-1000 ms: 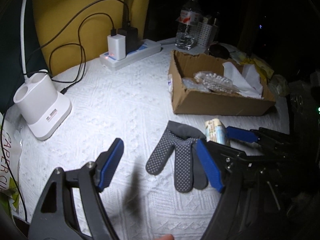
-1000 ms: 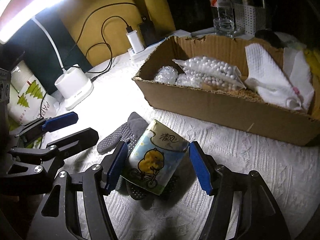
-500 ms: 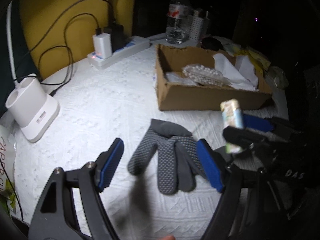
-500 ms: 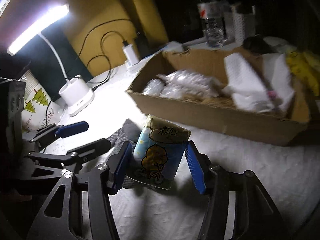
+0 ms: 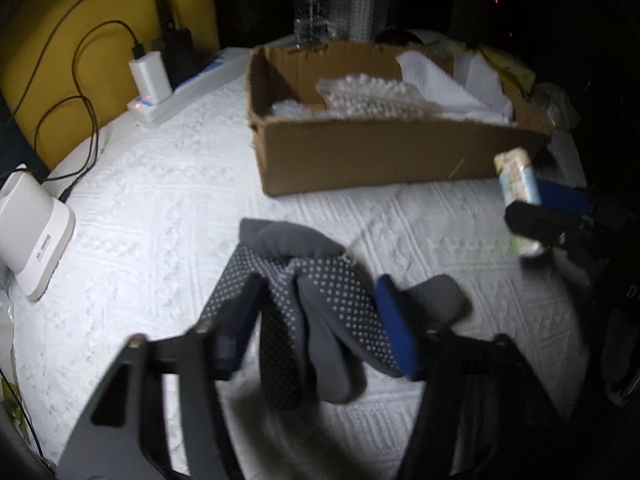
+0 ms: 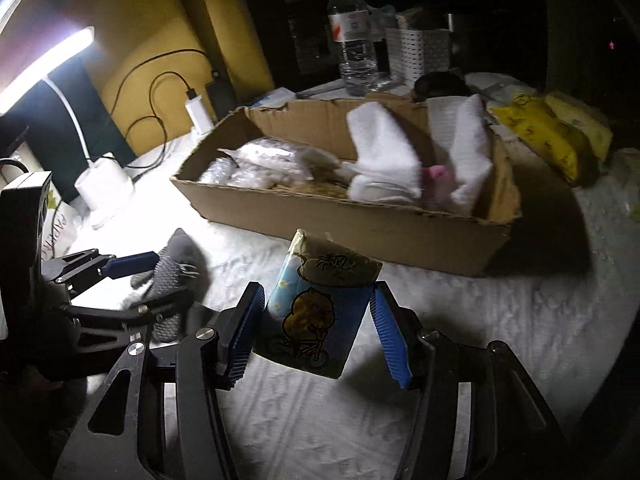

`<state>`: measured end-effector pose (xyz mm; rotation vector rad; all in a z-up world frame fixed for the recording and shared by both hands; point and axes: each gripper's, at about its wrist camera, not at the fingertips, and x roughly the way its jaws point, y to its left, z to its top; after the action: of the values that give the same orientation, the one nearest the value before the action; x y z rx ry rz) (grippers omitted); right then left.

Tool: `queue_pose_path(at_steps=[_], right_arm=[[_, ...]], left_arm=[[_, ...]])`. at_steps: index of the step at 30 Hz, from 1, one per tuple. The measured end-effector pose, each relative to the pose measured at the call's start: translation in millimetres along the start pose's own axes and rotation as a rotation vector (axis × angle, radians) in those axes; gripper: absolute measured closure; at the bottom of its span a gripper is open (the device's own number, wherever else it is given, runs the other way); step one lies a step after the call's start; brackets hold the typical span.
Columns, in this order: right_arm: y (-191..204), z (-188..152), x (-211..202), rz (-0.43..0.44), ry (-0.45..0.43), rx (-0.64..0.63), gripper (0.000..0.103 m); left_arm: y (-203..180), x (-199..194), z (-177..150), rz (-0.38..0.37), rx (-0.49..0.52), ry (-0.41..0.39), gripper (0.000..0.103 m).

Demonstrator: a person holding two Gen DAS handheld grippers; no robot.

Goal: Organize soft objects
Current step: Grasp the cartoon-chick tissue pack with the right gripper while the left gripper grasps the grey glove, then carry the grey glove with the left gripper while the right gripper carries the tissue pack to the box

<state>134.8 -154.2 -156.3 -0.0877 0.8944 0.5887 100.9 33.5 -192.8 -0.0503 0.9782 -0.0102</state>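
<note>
Left wrist view: the left gripper (image 5: 320, 328), jaws just closing, straddles the dotted grey glove (image 5: 304, 292) on the white cloth (image 5: 160, 208); whether the pads already press is unclear.

Right wrist view: the right gripper (image 6: 316, 332) clamps a tissue pack (image 6: 320, 300), lifted, seemingly to clear the cardboard box (image 6: 360, 232) wall.

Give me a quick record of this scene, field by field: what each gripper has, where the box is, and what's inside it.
left gripper: fingers have just been closing around the grey dotted gloves on the white cloth
right gripper: holds the tissue pack, lifted off the cloth
cardboard box: open, beyond both grippers
box contents: white folded cloths, bag of white beads
behind box: water bottle, white basket
left side: lamp base, power strip
</note>
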Motion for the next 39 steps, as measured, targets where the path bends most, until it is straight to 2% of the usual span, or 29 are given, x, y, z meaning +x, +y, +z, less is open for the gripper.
queue_pose_path(at_steps=[2,4,6,20,22,39], right_arm=[[-2.2,-0.8,-2.0,-0.016,-0.002,-0.005,0.045],[-3.9,-1.9,-2.6,-0.035,-0.004,-0.015,0.045],[-6.2,-3.0,-1.3,-0.047,0.000,-0.017,0.045],[-4.3,-13.2,19.9,-0.041,0.050,-0.033,0.045],[-3.1,-13.7,19.6,-0.040,0.050,-0.037,0.048],[-5.8,8.9,-33.7,-0.012,-0.062,-0.044,0.049]], left_arm=[[-2.5,0.7,-1.2,-0.002,0.014,-0.003,0.059],[-5.2,-0.3,-0.7,-0.018,0.021,-0.004,0.072],[-8.1,-2.2,-0.4,-0.020,0.029,-0.009,0.076],[-17.0,-25.4,5.2,-0.060,0.028,-0.063,0.076],[-18.1,-27.3,5.8,-0.068,0.028,-0.067,0.076],[-27.2,-62.7,29.1,-0.106,0.029,-0.157,0.076]])
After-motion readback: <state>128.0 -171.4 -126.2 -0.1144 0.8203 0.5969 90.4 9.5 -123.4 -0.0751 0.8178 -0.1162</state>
